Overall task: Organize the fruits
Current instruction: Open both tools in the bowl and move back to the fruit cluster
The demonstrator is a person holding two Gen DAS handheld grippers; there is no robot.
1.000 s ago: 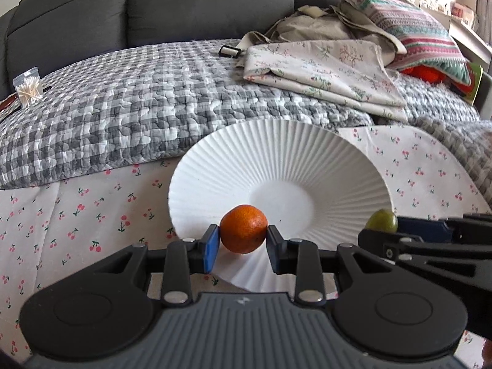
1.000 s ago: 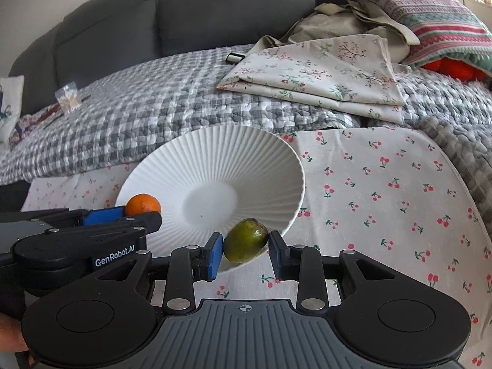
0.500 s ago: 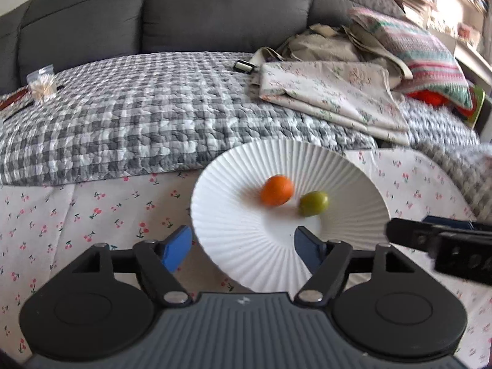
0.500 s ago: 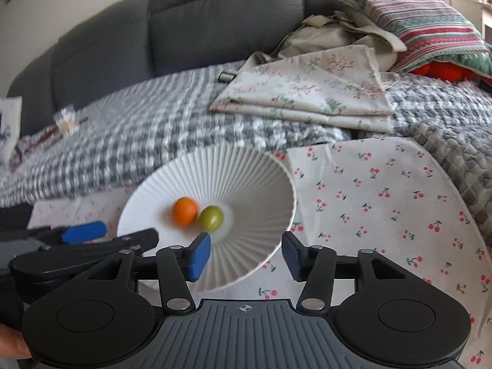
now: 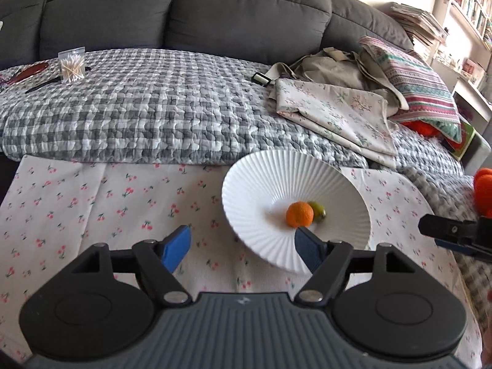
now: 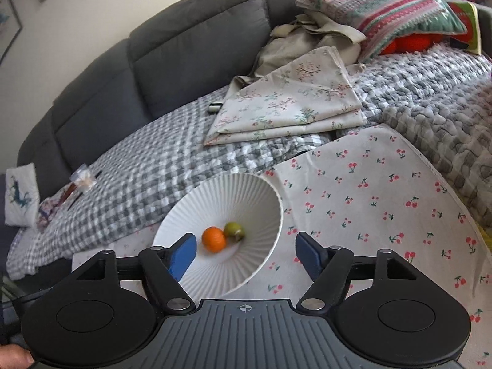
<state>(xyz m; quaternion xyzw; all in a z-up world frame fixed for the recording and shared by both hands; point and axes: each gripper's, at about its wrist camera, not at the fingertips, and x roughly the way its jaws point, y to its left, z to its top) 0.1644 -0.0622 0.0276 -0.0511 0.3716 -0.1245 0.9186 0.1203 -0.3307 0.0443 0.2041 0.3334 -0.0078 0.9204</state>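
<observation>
So both fruits, the round orange tangerine (image 5: 299, 214) touching the small green fruit (image 5: 318, 210), sit mid ribbed white ceramic plate (image 5: 246, 196); left gripper (image 5: 242, 245) jaws gape empty, right gripper (image 6: 246, 252) jaws opening, empty; next, probably more fruit.

Folded floral cloth (image 5: 335, 117) lies on checked quilt (image 5: 138, 117).

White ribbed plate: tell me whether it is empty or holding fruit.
Holding fruit. The white ribbed plate has an orange and a green fruit side by side in its centre.
</observation>
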